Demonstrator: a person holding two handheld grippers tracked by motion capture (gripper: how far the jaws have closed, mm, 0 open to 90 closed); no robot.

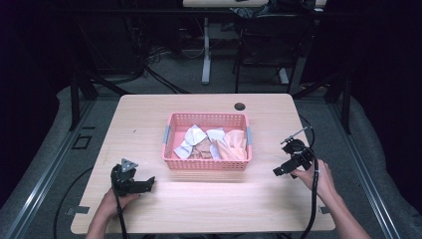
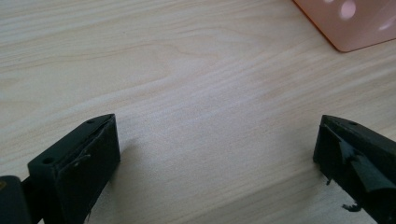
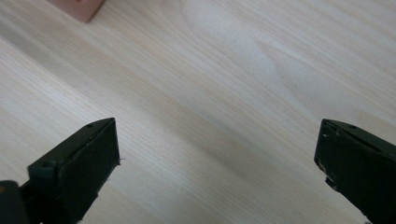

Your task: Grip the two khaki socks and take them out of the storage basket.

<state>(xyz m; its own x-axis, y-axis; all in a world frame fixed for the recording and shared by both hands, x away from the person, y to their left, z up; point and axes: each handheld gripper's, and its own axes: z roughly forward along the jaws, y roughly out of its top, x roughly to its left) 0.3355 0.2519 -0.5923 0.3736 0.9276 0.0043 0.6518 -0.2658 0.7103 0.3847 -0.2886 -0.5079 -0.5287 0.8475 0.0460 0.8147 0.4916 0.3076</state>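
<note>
I see the pink basket (image 1: 206,164) mid-surface (image 1: 149,114), holding crumpled white and peach cloths (image 1: 211,143). A dark grommet hole (image 1: 240,106) sits behind it. My left gripper (image 1: 148,183) and right gripper (image 1: 277,171) flank the basket near the front, both spread wide over bare wood, gripping nothing.

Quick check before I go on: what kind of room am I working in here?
Probably a lab or recording workspace, not a home: a bare wooden table ringed by a dark metal frame, loose cables on the grey floor, and another desk behind.
</note>
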